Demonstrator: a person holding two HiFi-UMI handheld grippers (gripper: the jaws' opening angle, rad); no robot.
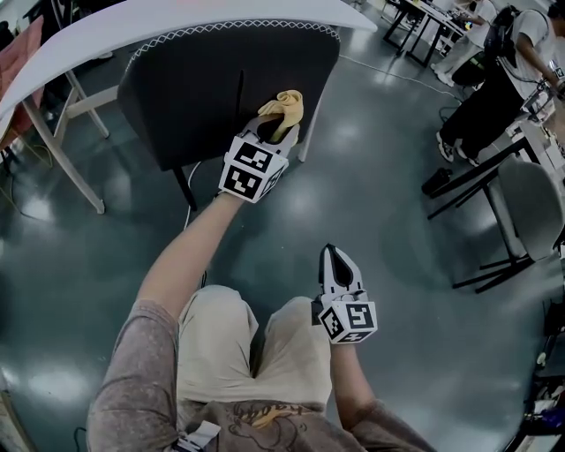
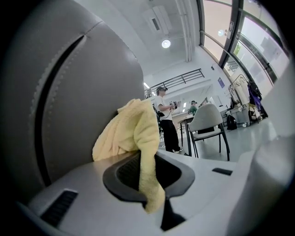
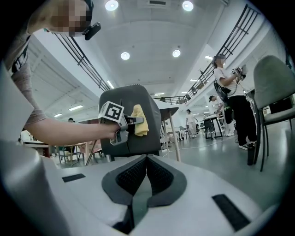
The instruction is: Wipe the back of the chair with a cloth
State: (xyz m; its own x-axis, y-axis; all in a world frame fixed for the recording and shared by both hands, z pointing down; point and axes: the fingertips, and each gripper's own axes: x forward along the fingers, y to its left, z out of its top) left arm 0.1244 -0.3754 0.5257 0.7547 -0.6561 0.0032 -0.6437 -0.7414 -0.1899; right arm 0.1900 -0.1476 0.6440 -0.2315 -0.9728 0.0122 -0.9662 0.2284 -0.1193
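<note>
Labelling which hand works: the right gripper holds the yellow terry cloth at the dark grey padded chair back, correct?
No, it is the left gripper that holds the yellow terry cloth at the dark grey padded chair back; the left gripper view shows its jaws shut on the cloth. The right gripper is shut, empty.

Left arm [image 1: 181, 256] stretched forward, left tool [image 1: 279, 125] clamped on cloth [image 1: 285, 105]; right tool [image 1: 335, 256] held low, jaws together.

Your floor [image 1: 371, 177] is glossy dark grey, with lamp glare across it. Standing on it — dark chair [image 1: 221, 88] upper centre, white table [image 1: 132, 26] legs upper left, grey chair [image 1: 530, 207] at right edge, a person [image 1: 481, 106] upper right.
</note>
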